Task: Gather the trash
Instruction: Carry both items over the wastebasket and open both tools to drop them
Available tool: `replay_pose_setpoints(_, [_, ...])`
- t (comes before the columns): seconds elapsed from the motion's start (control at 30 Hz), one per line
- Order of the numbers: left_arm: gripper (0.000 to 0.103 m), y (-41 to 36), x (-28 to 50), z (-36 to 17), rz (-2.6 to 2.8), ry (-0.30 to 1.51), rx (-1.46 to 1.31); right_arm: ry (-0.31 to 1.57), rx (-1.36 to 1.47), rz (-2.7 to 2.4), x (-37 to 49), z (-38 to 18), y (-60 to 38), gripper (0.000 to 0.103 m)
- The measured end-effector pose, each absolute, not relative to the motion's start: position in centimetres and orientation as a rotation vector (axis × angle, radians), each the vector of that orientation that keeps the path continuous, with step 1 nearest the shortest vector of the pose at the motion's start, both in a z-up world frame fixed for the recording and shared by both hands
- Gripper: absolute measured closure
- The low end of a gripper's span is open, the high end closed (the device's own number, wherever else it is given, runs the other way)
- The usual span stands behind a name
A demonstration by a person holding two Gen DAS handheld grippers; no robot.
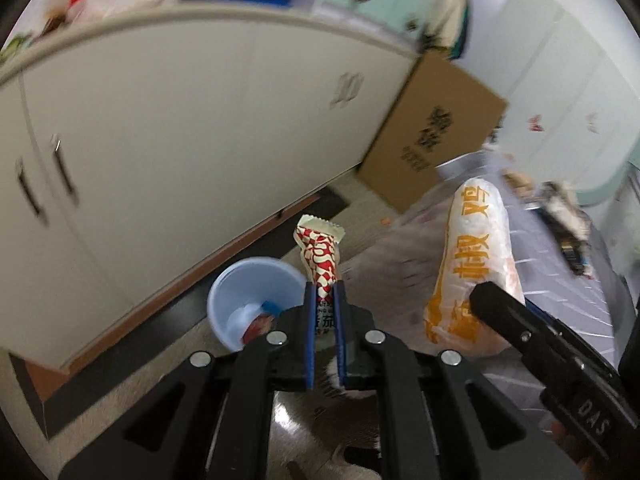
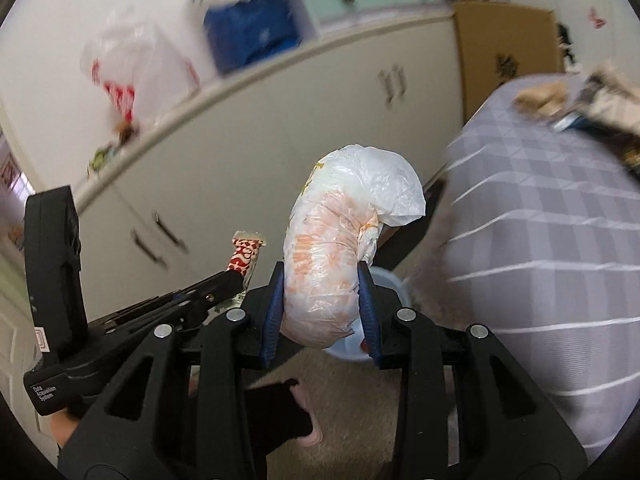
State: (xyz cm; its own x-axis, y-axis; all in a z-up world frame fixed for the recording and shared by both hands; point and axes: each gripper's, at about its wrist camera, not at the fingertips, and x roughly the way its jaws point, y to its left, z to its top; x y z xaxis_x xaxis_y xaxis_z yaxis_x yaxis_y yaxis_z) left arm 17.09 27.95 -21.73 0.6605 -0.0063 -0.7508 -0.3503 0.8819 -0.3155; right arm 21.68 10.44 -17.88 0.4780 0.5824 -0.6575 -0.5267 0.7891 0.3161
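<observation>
My left gripper has its jaws pressed nearly together, pinching a red-and-white snack wrapper by its lower end; the wrapper stands up above the blue pads, its crimped cream edge on top. My right gripper has its jaws part-spread and clamped on a bundled white plastic bag with orange print; the bag bulges up between the pads and curls over to the right at its top. Both pieces of trash are off the floor, side by side, wrapper left and bag right. Below them on the beige floor stands a pale blue bin with a few scraps in its bottom, red and blue among them. From the left wrist the bin sits just left of the wrapper and nearer the cabinet; from the right wrist only a sliver of its rim shows under the bag. Far side: a long white cabinet with dark handles, with a blue bag and a clear plastic bag with red print on top. A cardboard box stands at the cabinet's right end. Right: a surface under a grey checked cloth with blurred clutter at its far edge. Background smeared by motion blur. A pink slipper shows under the right gripper
</observation>
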Motion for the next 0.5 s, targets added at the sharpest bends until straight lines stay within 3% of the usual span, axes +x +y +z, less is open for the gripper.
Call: replay_pose_setpoints(0.5, [0.095,34.5,20.6,-35.2,0.302,1.056,-0.568,1.064,-0.056,0.639,28.5,-31.9,19.4,0.066])
